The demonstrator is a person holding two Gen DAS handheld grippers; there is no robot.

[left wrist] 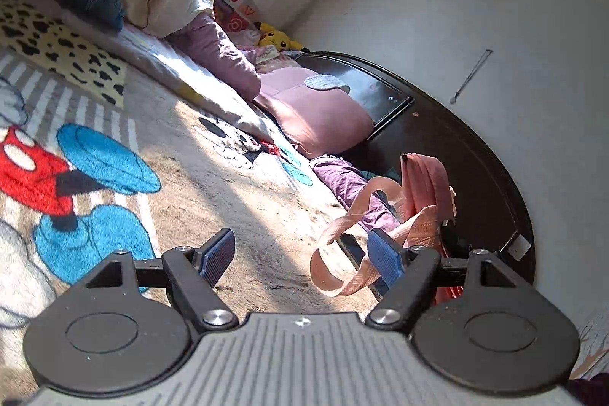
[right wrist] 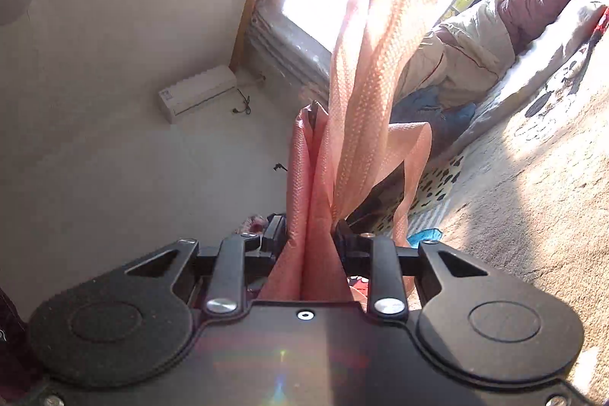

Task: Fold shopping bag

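Pinching the bunched pink bag in your right gripper keeps it gathered; your left gripper gapes empty beside its handle loop.

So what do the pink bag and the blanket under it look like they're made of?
The pink bag looks like non-woven synthetic fabric: matte, with a fine embossed dot grid, thin enough to glow against the window. The blanket looks like printed plush fleece: fuzzy short pile that holds dents, with cartoon print. Neither is certain from looks alone.
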